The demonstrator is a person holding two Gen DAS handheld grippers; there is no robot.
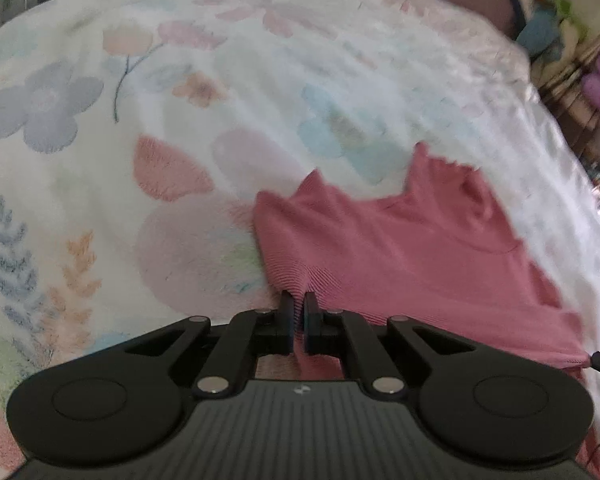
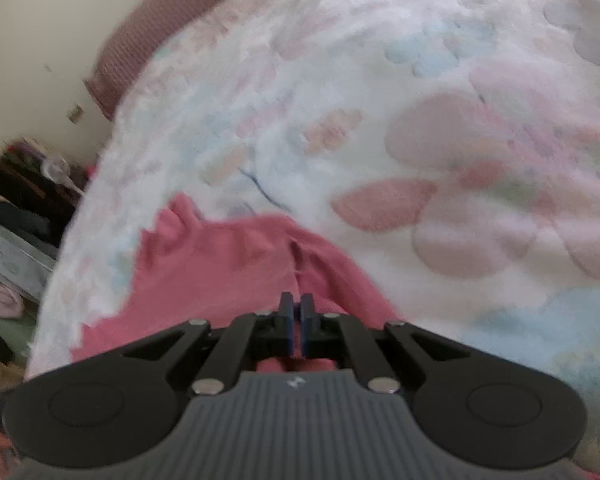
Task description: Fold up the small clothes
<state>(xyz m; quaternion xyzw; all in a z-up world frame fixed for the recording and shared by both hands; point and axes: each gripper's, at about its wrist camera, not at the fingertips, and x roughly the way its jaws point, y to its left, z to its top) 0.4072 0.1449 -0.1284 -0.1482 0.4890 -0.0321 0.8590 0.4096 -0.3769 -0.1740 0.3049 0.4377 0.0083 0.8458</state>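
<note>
Both grippers clamped on the pink ribbed garment [image 1: 400,248]. Left gripper [image 1: 299,300] pinches a fold of the fabric at its near edge, cloth visible between the pads. Right gripper [image 2: 297,300] closed on a ridge of the same garment [image 2: 236,264], jaws nearly touching. Garment lies on the floral blanket [image 1: 180,80], spread toward the bed's right edge, scalloped hem facing away. Frames are motion-blurred.
</note>
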